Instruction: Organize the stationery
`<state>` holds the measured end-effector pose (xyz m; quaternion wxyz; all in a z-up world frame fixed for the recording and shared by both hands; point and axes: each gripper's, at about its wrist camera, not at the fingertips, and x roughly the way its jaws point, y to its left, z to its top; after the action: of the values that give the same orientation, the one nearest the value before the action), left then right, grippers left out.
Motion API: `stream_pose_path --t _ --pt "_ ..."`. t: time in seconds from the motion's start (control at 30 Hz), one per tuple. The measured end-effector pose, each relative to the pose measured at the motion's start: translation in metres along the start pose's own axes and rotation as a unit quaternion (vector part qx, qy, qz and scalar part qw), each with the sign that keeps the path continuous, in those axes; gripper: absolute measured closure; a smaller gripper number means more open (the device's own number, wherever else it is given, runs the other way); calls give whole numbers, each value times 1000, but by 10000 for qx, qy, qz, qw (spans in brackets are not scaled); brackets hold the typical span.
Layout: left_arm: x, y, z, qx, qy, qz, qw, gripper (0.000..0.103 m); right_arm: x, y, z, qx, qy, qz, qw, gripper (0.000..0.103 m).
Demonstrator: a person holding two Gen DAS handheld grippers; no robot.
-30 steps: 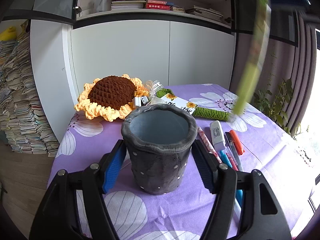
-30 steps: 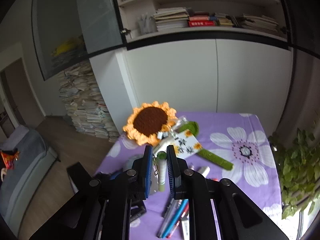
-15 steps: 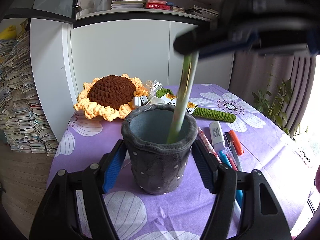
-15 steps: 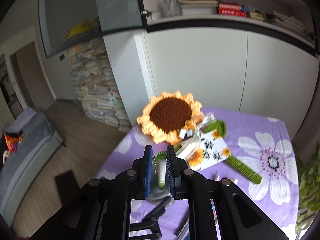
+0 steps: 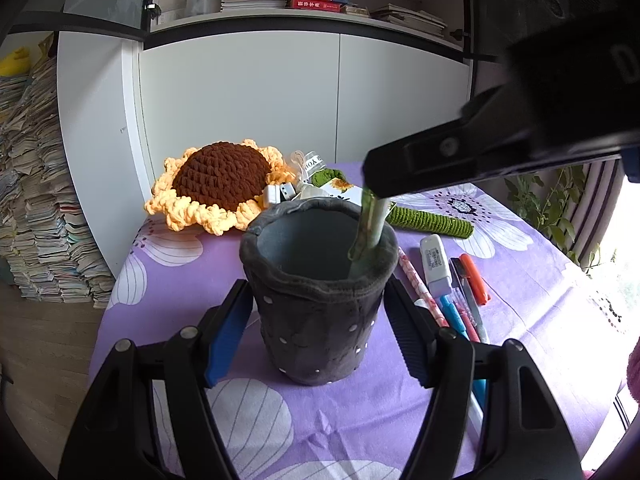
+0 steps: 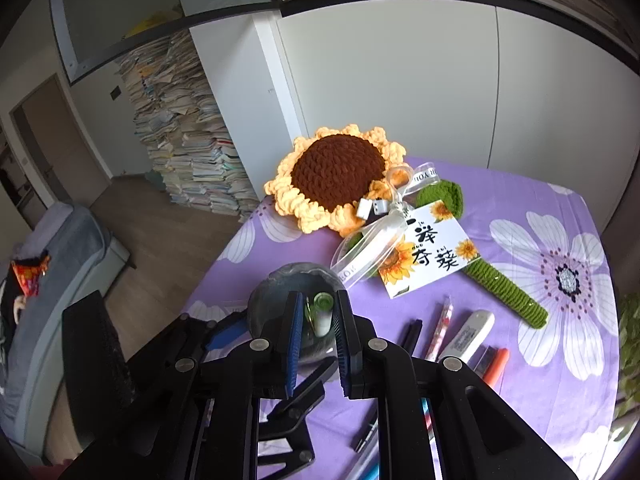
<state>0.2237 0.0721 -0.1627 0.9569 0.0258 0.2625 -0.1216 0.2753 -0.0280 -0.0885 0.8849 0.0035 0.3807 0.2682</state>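
A dark grey felt pen holder stands on the purple flowered cloth. My left gripper has its blue pads on either side of the holder, touching or nearly touching it. My right gripper hangs above the holder, its jaws a little apart around a green pen. The pen stands inside the holder against its right rim. Loose pens and a white correction tape lie right of the holder.
A crocheted sunflower with a green stem and a card lies behind the holder. White cabinets stand behind the table. Stacks of paper stand on the floor to the left. A plant is at the right.
My right gripper brought the green pen from high on the right over the holder and lowered it in. Its jaws have widened slightly around the pen. The left gripper has not moved.
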Motion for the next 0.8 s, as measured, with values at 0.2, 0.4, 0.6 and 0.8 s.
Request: stream_pose_path --t 0.2,0.4,0.6,0.8 --pt "-1 -1 -1 25 -3 14 10000 36 -36 -25 -13 386 -324 -166 9986 74" --pt "-1 -1 -1 44 -3 21 10000 36 -24 -76 -56 1083 378 -862 9896 71" --pt "-1 0 -1 49 -1 21 10000 36 -2 -96 -96 1424 931 -1010 9802 71" --pt "0 0 -1 44 6 22 10000 36 -7 -64 -115 757 1152 -1040 9850 71"
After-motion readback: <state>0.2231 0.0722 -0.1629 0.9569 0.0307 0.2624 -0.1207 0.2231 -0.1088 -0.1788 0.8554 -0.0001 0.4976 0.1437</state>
